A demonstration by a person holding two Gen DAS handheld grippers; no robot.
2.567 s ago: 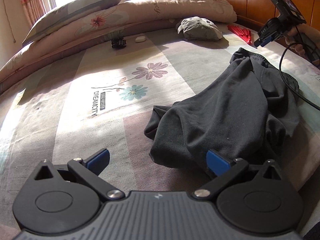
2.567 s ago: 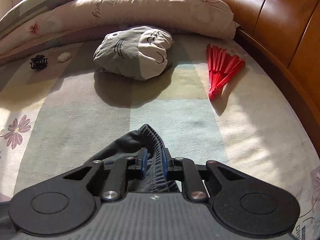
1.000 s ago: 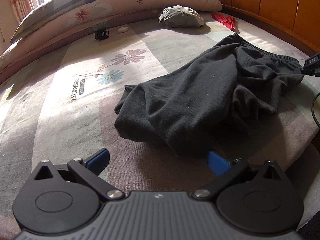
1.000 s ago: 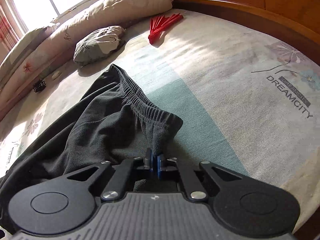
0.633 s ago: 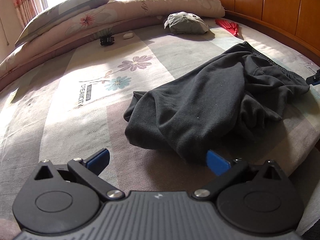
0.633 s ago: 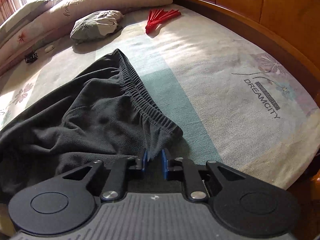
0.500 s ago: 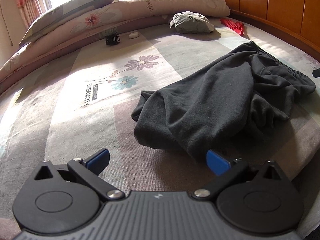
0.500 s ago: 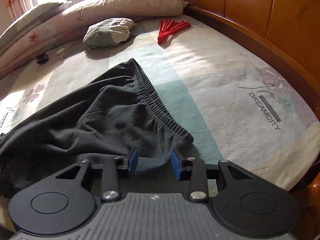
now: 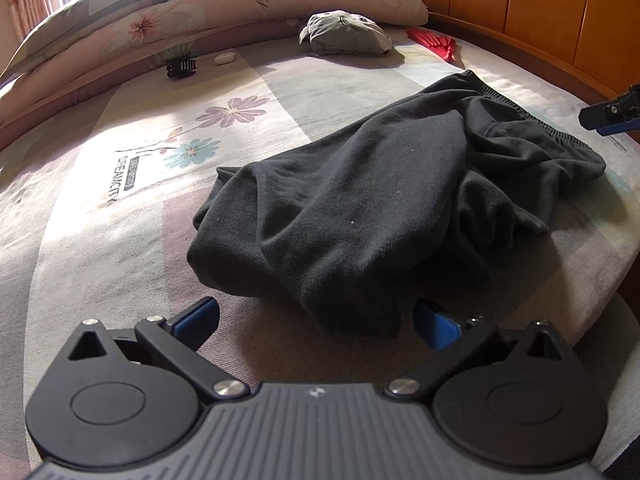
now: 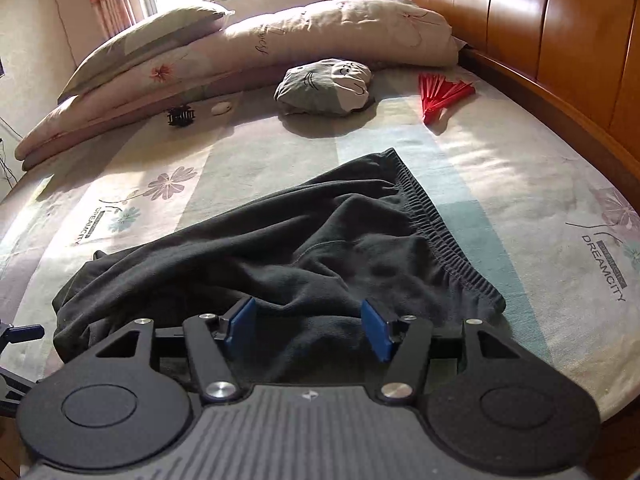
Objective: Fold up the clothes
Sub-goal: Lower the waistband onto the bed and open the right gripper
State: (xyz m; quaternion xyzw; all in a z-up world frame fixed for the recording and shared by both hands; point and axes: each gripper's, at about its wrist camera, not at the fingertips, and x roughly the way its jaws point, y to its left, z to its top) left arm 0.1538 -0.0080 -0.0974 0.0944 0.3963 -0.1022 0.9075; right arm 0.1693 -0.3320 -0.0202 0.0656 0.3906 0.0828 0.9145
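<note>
Lying crumpled on the striped, flower-printed bed sheet is a pair of dark charcoal knit trousers, the ribbed elastic waistband running along their right side and one leg doubled up in thick folds toward the near edge of the mattress. The right gripper hangs low over the near part of the cloth with its blue-padded jaws spread apart and nothing between them but loose fabric underneath. The left gripper sits at the foot of the heap, jaws splayed wide, the bunched end of a trouser leg lying between the two blue pads without being pinched. Farther up the bed a grey cartoon-cat cushion rests near the long floral bolster, with a red folding fan to its right beside the polished wooden headboard. A black hair claw and a small white oval object lie just below the bolster.
</note>
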